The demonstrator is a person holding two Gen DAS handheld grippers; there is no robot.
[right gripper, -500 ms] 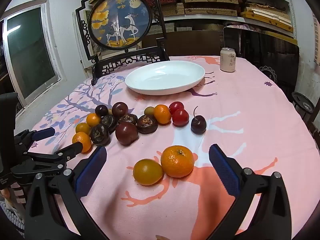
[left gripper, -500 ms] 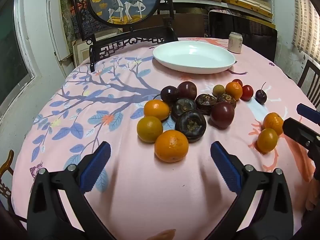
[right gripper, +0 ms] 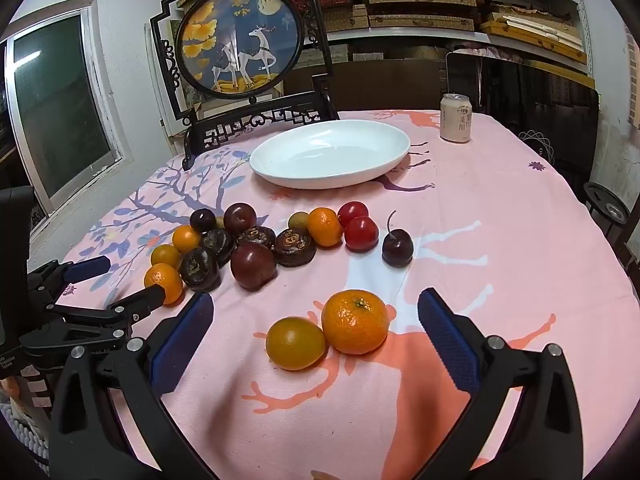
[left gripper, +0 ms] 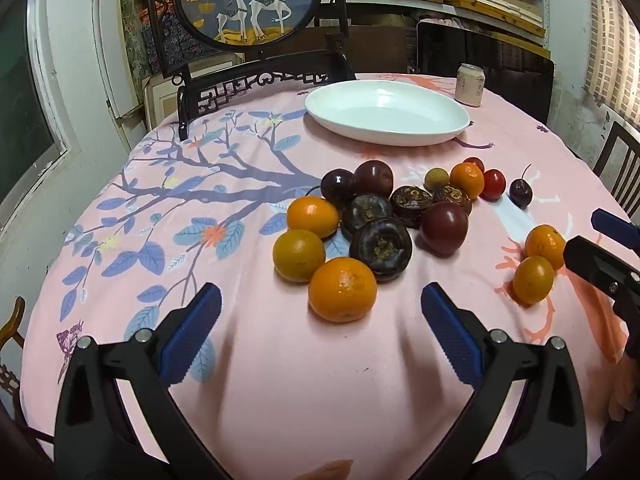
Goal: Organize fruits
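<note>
A cluster of fruit lies on the pink tablecloth: oranges, dark plums, dark brown ridged fruits, red tomatoes and a cherry (left gripper: pixel 520 192). My left gripper (left gripper: pixel 320 320) is open and empty, just short of the nearest orange (left gripper: pixel 342 289). My right gripper (right gripper: pixel 314 330) is open and empty, with an orange (right gripper: pixel 355 321) and a yellower orange (right gripper: pixel 295 343) between its fingers' line, just ahead. A white oval plate (left gripper: pixel 386 113) sits empty behind the fruit; it also shows in the right wrist view (right gripper: pixel 330 153).
A drink can (left gripper: pixel 471 84) stands right of the plate. A dark wooden stand with a round deer picture (right gripper: pixel 239 40) stands at the table's far edge. Each gripper shows at the side of the other's view.
</note>
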